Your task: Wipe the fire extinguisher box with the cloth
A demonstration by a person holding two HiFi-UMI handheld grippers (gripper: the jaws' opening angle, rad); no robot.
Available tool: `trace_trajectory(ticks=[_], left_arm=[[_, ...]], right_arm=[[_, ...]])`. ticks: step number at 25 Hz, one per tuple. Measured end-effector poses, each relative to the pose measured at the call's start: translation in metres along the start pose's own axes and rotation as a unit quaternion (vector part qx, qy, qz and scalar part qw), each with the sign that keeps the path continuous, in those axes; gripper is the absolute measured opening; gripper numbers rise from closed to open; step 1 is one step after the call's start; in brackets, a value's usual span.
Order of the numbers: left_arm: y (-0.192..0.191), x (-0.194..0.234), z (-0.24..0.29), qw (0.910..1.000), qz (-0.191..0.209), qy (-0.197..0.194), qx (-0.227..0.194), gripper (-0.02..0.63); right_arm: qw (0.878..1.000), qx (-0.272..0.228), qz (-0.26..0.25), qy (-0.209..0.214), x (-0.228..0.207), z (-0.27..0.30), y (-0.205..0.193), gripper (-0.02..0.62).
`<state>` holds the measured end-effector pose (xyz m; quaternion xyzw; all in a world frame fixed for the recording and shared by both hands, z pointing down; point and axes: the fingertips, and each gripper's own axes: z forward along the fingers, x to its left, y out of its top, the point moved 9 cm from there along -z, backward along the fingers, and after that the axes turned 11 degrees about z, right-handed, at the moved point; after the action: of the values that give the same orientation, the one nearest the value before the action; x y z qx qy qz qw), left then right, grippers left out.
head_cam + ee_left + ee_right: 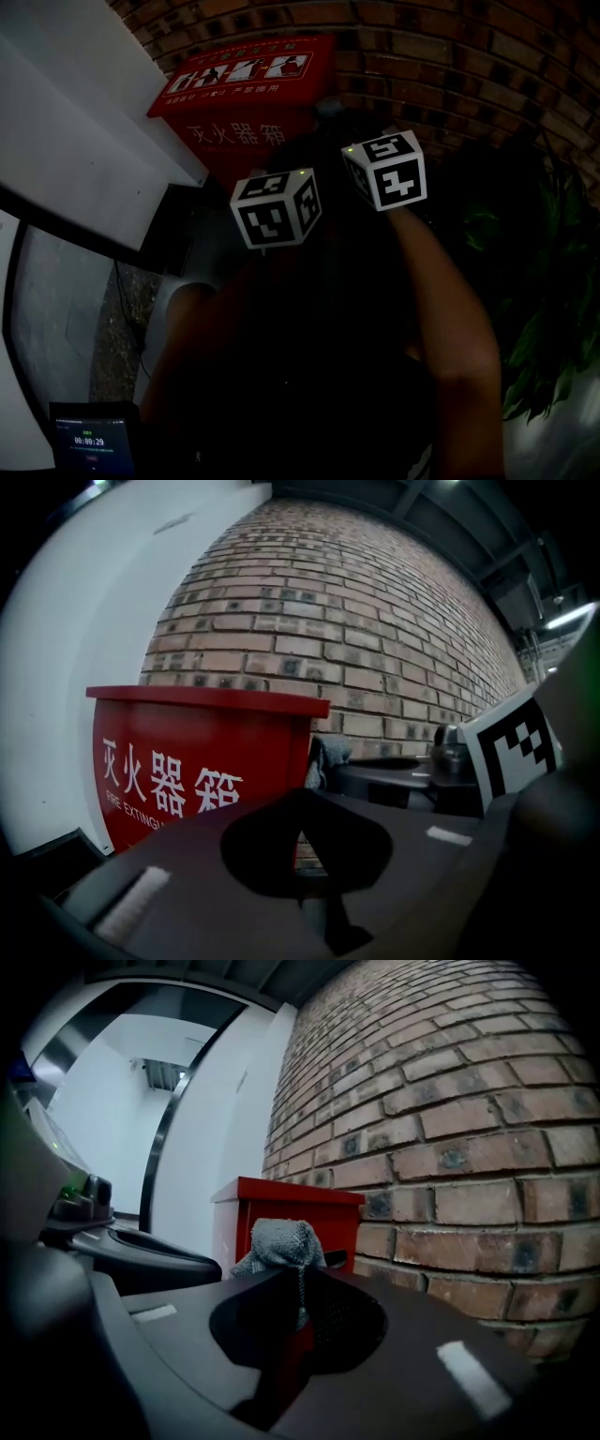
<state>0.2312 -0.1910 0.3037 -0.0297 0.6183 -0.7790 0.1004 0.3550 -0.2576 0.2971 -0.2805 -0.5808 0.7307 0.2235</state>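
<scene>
right tool (298, 1277) pinches cloth (279, 1241), bunch pointing up.

**Dim head view, brighter gripper views**

The head view is underexposed — its lower half sinks into black, and only the white marker cubes (277, 208), the red fire extinguisher box (246, 84) and a glowing screen (89, 441) stand out. Both gripper views are brighter, with a fisheye-bent brick wall (375, 621), black corners and blurred near jaws; the cloth (278, 1241) is sharp.
</scene>
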Motion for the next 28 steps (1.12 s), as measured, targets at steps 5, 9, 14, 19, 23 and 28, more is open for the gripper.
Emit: trace_trajectory(ticks=[5, 9, 14, 19, 23, 28], left_arm=[[-0.016, -0.007, 0.004, 0.9998, 0.002, -0.012, 0.017, -0.002], [-0.042, -0.01, 0.008, 0.999, 0.009, -0.012, 0.041, -0.001], [-0.085, -0.016, 0.02, 0.9976, 0.027, -0.006, 0.064, 0.0], [-0.144, -0.014, 0.028, 0.9929, 0.03, 0.002, 0.115, -0.001], [-0.185, -0.016, 0.03, 0.9897, 0.015, -0.008, 0.142, -0.002], [-0.217, -0.02, 0.041, 0.9857, 0.014, -0.022, 0.167, -0.002]], right_arm=[[0.998, 0.048, 0.02, -0.02, -0.001, 0.007, -0.034, 0.031], [0.993, 0.061, 0.08, -0.055, -0.01, 0.01, -0.069, 0.031], [0.989, 0.091, 0.089, -0.075, -0.017, 0.011, -0.122, 0.031], [0.987, 0.121, 0.08, -0.066, -0.016, 0.014, -0.179, 0.031], [0.983, 0.144, 0.099, -0.056, -0.009, 0.016, -0.222, 0.031], [0.974, 0.196, 0.097, -0.065, -0.014, 0.028, -0.273, 0.031]])
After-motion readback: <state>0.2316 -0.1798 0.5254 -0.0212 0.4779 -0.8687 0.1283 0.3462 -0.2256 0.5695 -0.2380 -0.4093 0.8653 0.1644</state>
